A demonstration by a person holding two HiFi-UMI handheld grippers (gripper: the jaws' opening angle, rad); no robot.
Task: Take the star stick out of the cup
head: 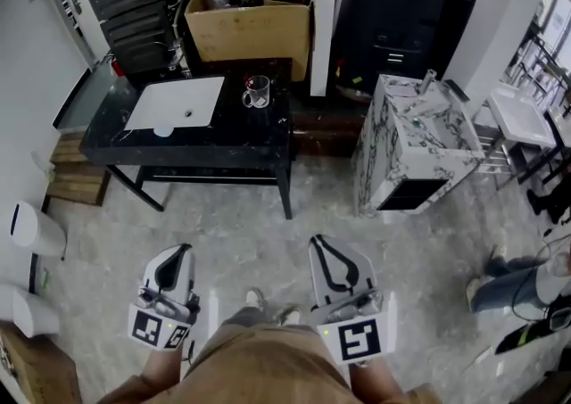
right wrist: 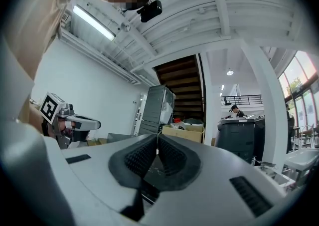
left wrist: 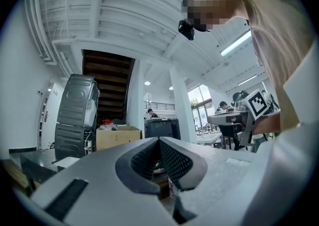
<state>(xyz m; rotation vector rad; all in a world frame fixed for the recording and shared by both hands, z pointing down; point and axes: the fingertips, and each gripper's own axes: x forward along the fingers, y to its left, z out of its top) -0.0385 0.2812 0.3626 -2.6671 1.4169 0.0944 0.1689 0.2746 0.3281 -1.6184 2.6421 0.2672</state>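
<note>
The glass cup stands upright on the black counter, well ahead: at 1 o'clock from the left gripper and 11 o'clock from the right gripper. Both grippers are closed and empty, and neither is clearly nearer. The star stick is too small to make out.

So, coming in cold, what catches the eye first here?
The left tongs and right tongs, both shut and empty, fill the foreground, well short of the black table. A glass cup stands near that table's far right corner, beside a white panel; a marble-patterned cabinet sits on the floor to its right.
</note>
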